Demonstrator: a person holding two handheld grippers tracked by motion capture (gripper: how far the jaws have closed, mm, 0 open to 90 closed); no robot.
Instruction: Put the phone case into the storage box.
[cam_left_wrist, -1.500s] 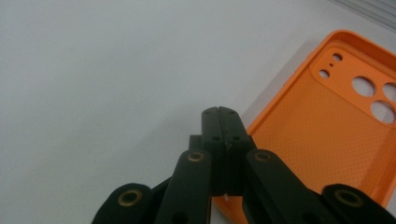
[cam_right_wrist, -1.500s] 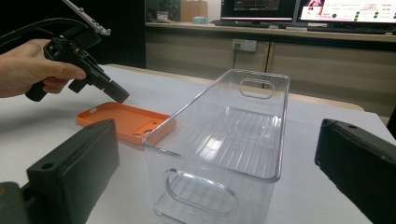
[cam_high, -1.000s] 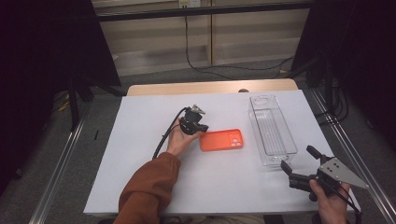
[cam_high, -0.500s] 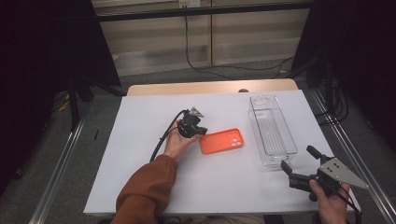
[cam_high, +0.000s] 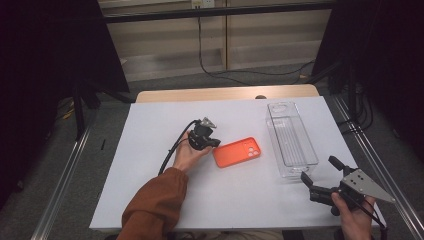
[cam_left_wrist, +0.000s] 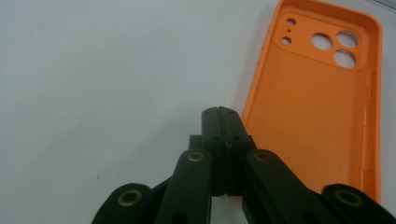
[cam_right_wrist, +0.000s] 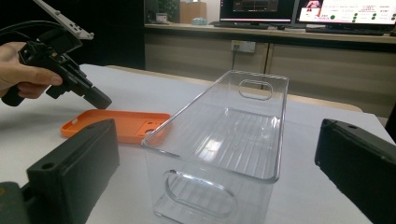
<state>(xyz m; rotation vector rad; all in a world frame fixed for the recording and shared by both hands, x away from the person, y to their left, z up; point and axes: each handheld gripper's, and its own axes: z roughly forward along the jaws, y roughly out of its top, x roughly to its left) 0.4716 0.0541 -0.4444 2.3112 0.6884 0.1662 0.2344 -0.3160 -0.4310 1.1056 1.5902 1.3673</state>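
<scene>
An orange phone case lies hollow side up in the middle of the white table; the case also appears in the left gripper view and the case in the right gripper view. My left gripper is shut with nothing between its jaws, its tips just above the case's left end. Its gripper view has the closed tips beside the case's edge. My right gripper stands open at the front right, aimed at the near end of a clear plastic bin. The bin is empty.
The table's wooden back edge lies beyond the white sheet. Metal rails run along both sides of the table. Cables cross the floor behind it. Monitors sit on a far counter.
The left gripper has shifted slightly toward the orange case's left end. The right gripper has stayed where it was.
</scene>
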